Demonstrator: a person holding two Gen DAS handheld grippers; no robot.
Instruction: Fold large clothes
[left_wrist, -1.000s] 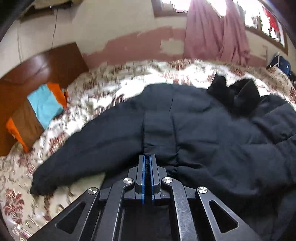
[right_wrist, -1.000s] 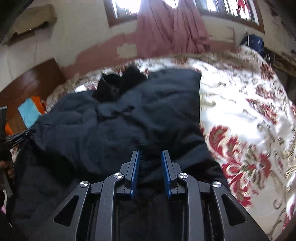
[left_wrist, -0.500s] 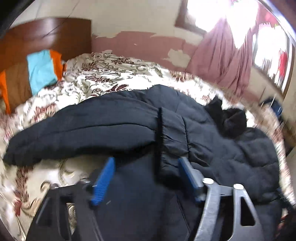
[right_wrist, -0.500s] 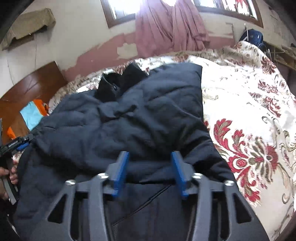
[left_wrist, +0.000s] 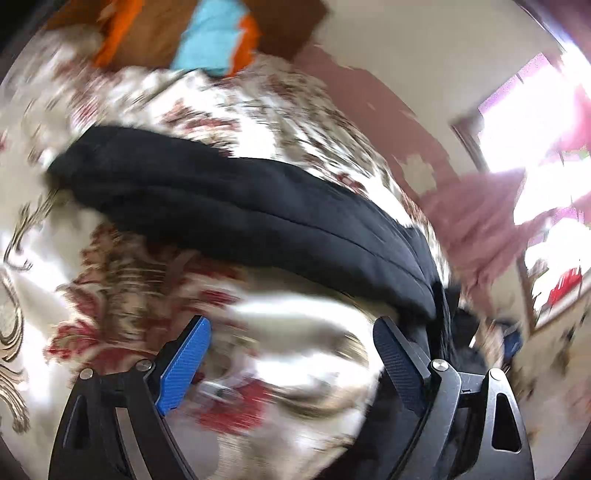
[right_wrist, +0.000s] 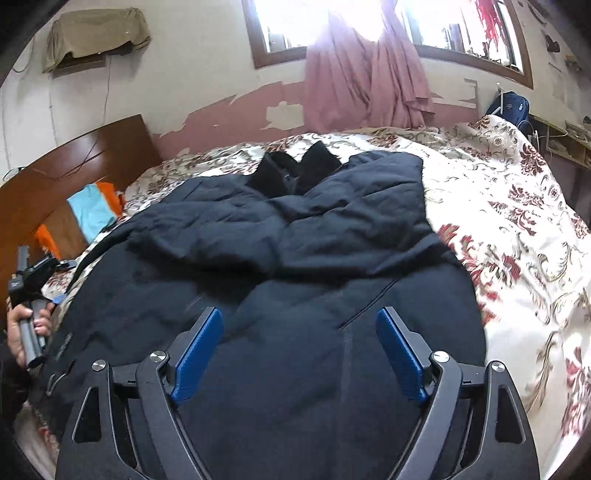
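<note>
Your left gripper (left_wrist: 291, 360) has its two blue-padded fingers (left_wrist: 183, 369) spread wide and holds nothing; between them lies only the floral cream-and-red bedspread (left_wrist: 155, 280), blurred in the left wrist view. Just beyond the fingertips, one long sleeve (left_wrist: 236, 210) of the one dark navy padded jacket (right_wrist: 288, 266) stretches flat across the bedspread, its cuff end to the left. Farther back, one pillow with turquoise, orange and brown panels (left_wrist: 207, 40) leans at the brown wooden headboard (right_wrist: 70, 162).

In the right wrist view, your left hand (right_wrist: 22, 328) grips the left gripper's handle at the far left edge, beside the jacket. The jacket lies spread over the middle of the bed, its black collar (right_wrist: 295, 173) pointing toward the window wall and one sleeve folded across its chest. Your right gripper (right_wrist: 299, 349) hovers over the jacket's lower body, its two blue-padded fingers parted wide, grasping nothing. One pink curtain (right_wrist: 365, 77) hangs below two bright windows (right_wrist: 288, 22).
</note>
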